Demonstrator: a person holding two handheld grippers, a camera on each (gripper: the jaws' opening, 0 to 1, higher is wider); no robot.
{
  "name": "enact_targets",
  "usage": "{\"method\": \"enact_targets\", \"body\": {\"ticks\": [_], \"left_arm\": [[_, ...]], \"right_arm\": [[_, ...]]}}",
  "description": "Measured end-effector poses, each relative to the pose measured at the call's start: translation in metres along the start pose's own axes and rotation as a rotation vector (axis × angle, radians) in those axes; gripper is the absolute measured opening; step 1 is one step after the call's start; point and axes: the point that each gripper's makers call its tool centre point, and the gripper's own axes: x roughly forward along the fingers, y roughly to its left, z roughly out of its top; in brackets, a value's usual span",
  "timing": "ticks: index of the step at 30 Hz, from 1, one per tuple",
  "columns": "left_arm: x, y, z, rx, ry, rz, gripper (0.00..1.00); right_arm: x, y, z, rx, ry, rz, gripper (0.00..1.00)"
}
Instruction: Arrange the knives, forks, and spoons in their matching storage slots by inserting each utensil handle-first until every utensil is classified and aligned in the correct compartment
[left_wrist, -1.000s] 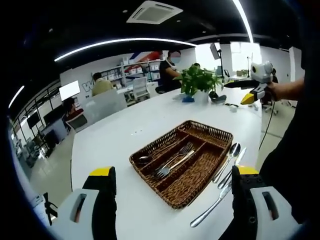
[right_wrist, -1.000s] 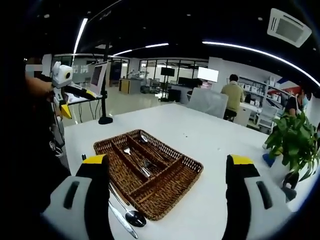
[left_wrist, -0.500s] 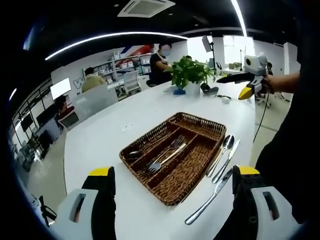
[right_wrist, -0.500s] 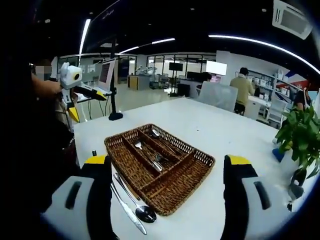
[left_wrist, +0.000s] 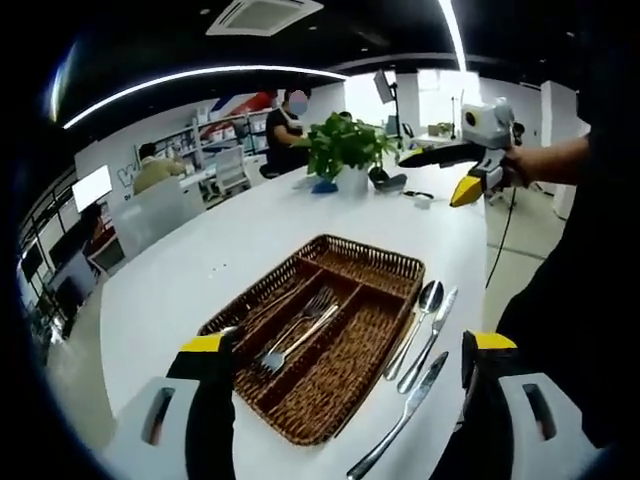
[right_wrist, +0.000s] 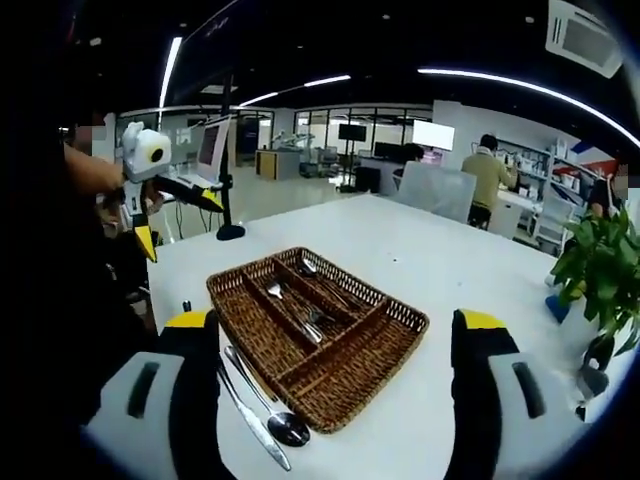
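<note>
A brown wicker tray (left_wrist: 375, 252) with long compartments lies on the white table. Forks (left_wrist: 295, 335) rest in its middle slot and a spoon (left_wrist: 255, 312) in the slot beside it. On the table along the tray lie a spoon (left_wrist: 415, 320) and two knives (left_wrist: 432, 335). My left gripper (left_wrist: 345, 400) hovers open and empty before the tray's near end. In the right gripper view the tray (right_wrist: 385, 370) holds the forks (right_wrist: 300, 315), with the loose spoon (right_wrist: 275, 418) and a knife (right_wrist: 250, 420) beside it. My right gripper (right_wrist: 335, 400) is open and empty, above the table.
A potted plant (left_wrist: 340, 150) stands at the table's far end, also seen as the plant (right_wrist: 590, 270) in the right gripper view. A monitor on a stand (right_wrist: 215, 150) sits past the table edge. People work at desks behind. The white table (left_wrist: 200, 270) stretches around the tray.
The left gripper's camera has moved closer to the tray and swung, so the tray sits lower and larger. The right view shifted slightly. No utensil has moved.
</note>
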Motion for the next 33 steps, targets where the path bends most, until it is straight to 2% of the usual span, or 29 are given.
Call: {"method": "enact_targets", "body": {"ticks": [3, 5, 10, 18, 21, 22, 23, 28, 29, 32, 33], "left_arm": [[0.016, -0.019, 0.003, 0.049, 0.017, -0.069, 0.92], [0.030, -0.028, 0.010, 0.088, 0.019, -0.092, 0.91], [0.056, -0.039, 0.027, 0.124, 0.010, -0.133, 0.89], [0.080, -0.053, 0.035, 0.179, 0.034, -0.191, 0.82], [0.085, -0.055, 0.034, 0.179, 0.042, -0.199, 0.74], [0.093, -0.056, 0.029, 0.169, 0.064, -0.200, 0.72], [0.103, -0.061, 0.020, 0.167, 0.096, -0.219, 0.71], [0.114, -0.084, 0.015, 0.207, 0.110, -0.300, 0.67], [0.116, -0.088, 0.011, 0.208, 0.127, -0.319, 0.66], [0.122, -0.100, -0.002, 0.213, 0.179, -0.378, 0.52], [0.127, -0.101, -0.009, 0.242, 0.200, -0.371, 0.50]], "right_arm": [[-0.001, -0.001, -0.003, 0.048, 0.014, 0.007, 1.00], [-0.002, -0.002, -0.002, 0.040, 0.010, -0.004, 1.00], [-0.007, -0.008, 0.002, 0.047, 0.000, -0.019, 1.00], [-0.021, -0.021, 0.007, 0.059, -0.027, -0.064, 1.00], [-0.023, -0.022, 0.007, 0.060, -0.029, -0.072, 1.00], [-0.027, -0.025, 0.007, 0.064, -0.034, -0.083, 1.00], [-0.031, -0.028, 0.007, 0.079, -0.043, -0.095, 1.00], [-0.035, -0.029, 0.003, 0.081, -0.034, -0.102, 1.00], [-0.036, -0.029, 0.002, 0.075, -0.025, -0.104, 1.00], [-0.039, -0.028, 0.002, 0.054, -0.003, -0.096, 1.00], [-0.040, -0.024, 0.007, 0.049, -0.016, -0.081, 1.00]]}}
